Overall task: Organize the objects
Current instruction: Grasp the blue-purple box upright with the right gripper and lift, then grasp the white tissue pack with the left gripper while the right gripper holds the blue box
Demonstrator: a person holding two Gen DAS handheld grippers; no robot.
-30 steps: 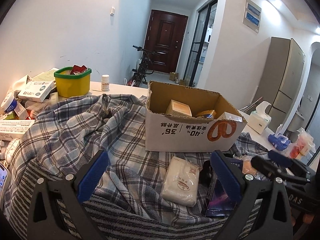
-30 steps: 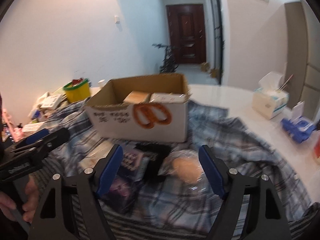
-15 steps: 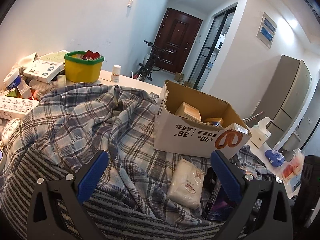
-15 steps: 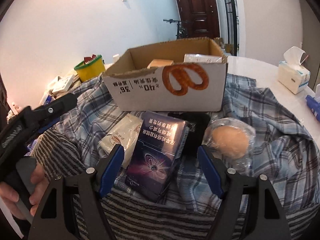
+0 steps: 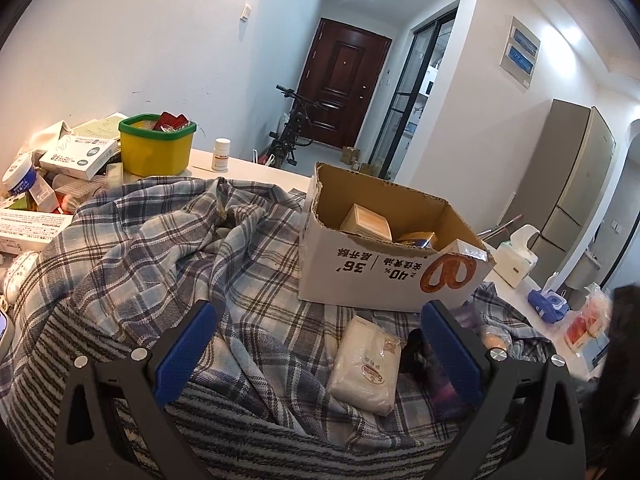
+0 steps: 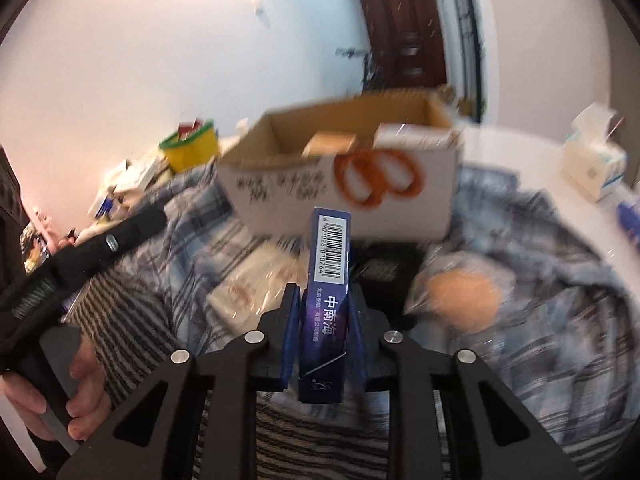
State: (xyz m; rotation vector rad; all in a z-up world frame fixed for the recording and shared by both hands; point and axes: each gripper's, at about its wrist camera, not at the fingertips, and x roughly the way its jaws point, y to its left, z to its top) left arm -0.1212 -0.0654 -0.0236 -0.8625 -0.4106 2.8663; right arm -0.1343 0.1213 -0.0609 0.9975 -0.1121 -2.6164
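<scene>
My right gripper (image 6: 324,320) holds a dark blue box (image 6: 330,272) with a barcode, standing on edge above the cloth. Its jaws are closing and both pads press the box's sides. Behind it stands an open cardboard box (image 6: 340,184) with a few small cartons inside. Below lie a white packet (image 6: 248,292), a black object (image 6: 384,264) and a wrapped round bun (image 6: 460,296). My left gripper (image 5: 320,312) hangs open over the plaid blanket (image 5: 160,248), left of the white packet (image 5: 366,364) and in front of the cardboard box (image 5: 384,276). A hand (image 6: 80,384) holds that left gripper.
A yellow tub (image 5: 156,150), a white pill bottle (image 5: 221,155) and several medicine boxes (image 5: 76,156) crowd the table's far left. A tissue box (image 5: 516,256) and small blue and red packs (image 5: 548,304) sit on the white table at the right.
My right gripper went from wide open around the flat-lying blue box to shut on it, and the box now stands upright off the cloth. The left gripper stayed open and rolled slightly.
</scene>
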